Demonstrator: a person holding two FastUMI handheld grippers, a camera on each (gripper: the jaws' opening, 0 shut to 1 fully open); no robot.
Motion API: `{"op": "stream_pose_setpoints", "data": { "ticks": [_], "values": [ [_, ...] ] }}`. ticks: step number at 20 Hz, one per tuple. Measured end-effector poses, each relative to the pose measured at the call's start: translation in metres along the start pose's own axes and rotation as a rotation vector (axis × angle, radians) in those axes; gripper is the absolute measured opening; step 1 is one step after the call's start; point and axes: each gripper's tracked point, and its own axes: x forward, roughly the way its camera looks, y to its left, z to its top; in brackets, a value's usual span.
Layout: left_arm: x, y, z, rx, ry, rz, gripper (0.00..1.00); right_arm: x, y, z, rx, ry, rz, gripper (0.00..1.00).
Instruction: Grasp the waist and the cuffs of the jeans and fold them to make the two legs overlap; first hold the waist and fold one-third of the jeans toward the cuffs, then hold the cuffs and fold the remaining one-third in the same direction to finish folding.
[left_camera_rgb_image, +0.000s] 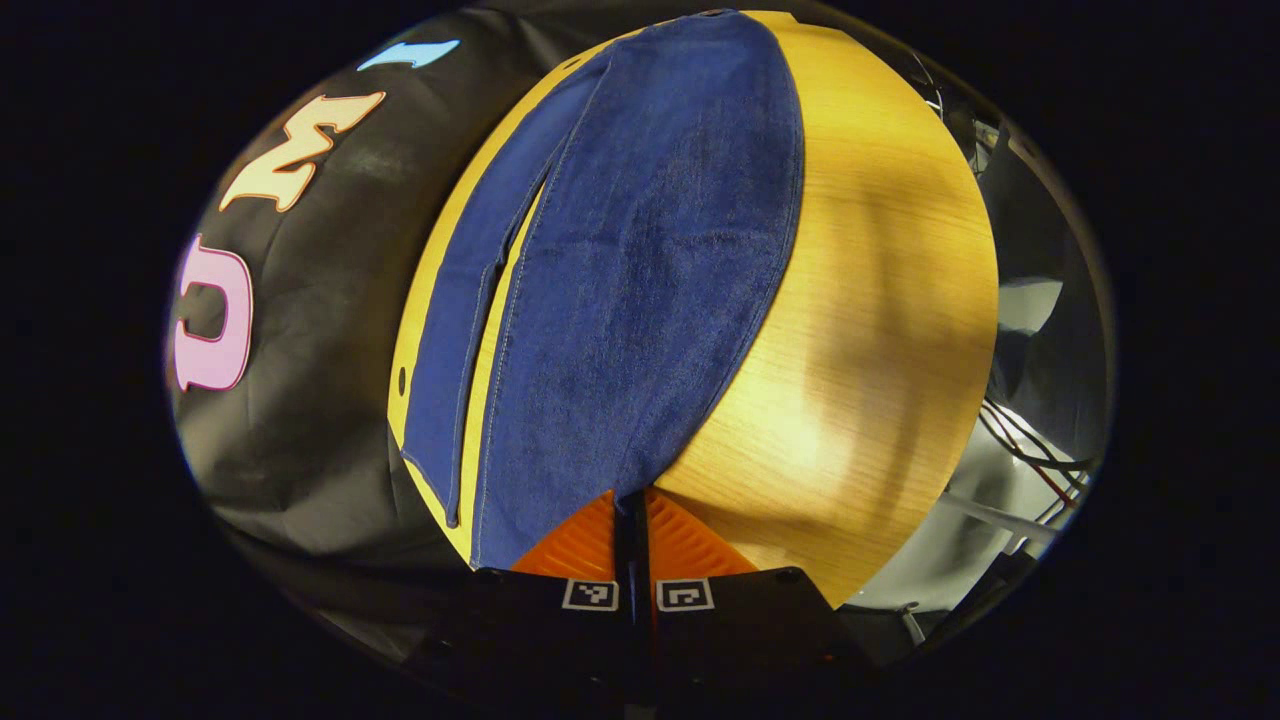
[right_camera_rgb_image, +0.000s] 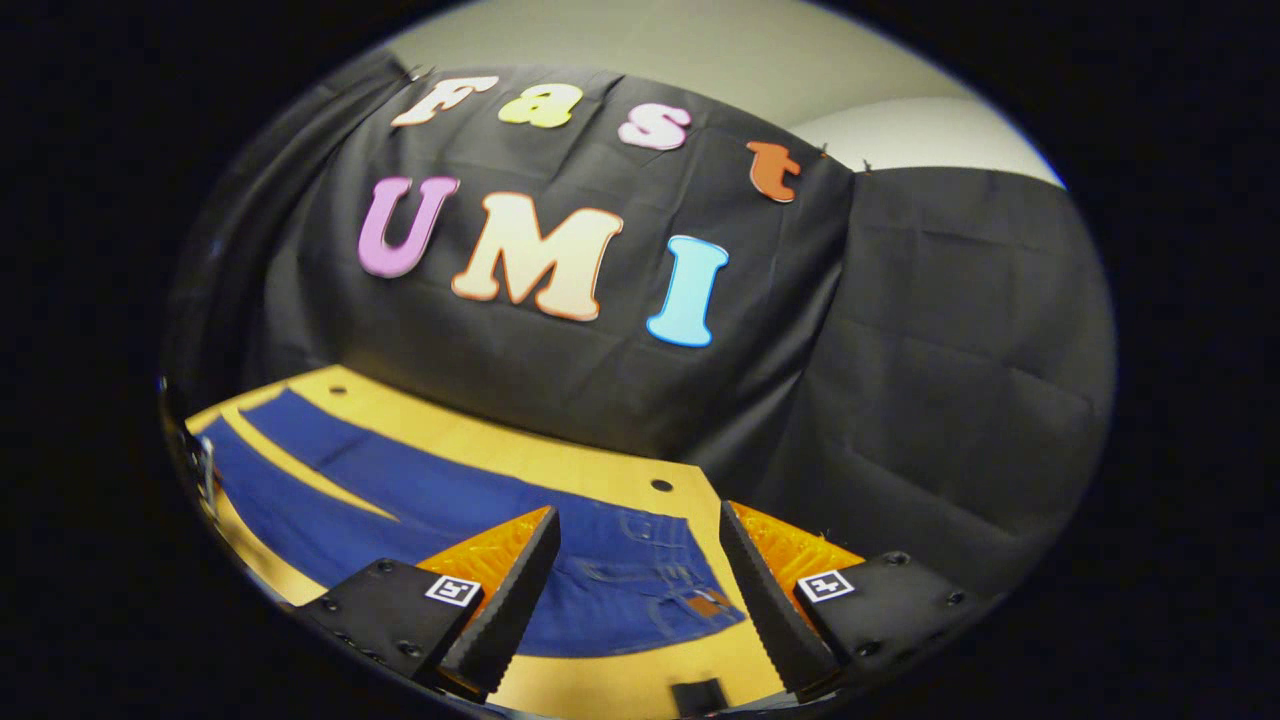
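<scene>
While spread flat: jeans (left_camera_rgb_image: 640, 260), frame centre, on tabletop (left_camera_rgb_image: 880, 330)
Left gripper (left_camera_rgb_image: 632, 510) fingers: pinched on cuff
Right gripper (right_camera_rgb_image: 640, 560) fingers: apart, above waist

We are seeing the jeans (left_camera_rgb_image: 640, 250) as dark blue denim cloth, matt and slightly rough, with pale stitching running along the seams. We are looking at a counter (left_camera_rgb_image: 880, 300) of light wood with fine grain, smooth and faintly glossy where the light is falling. We are noticing ridged, toothed faces on the right tool's (right_camera_rgb_image: 640, 590) fingers (right_camera_rgb_image: 510, 590).
</scene>
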Motion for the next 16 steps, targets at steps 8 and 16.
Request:
{"op": "stream_pose_setpoints", "data": {
  "ticks": [8, 16],
  "values": [
    [0.001, 0.002, 0.0, -0.012, 0.047, 0.032, 0.0, 0.023, 0.01, -0.119, -0.305, 0.189, 0.174, 0.99],
    [0.003, 0.003, 0.001, -0.043, 0.089, 0.017, 0.0, 0.041, 0.041, -0.199, -0.561, 0.323, 0.374, 0.99]
  ]
}}
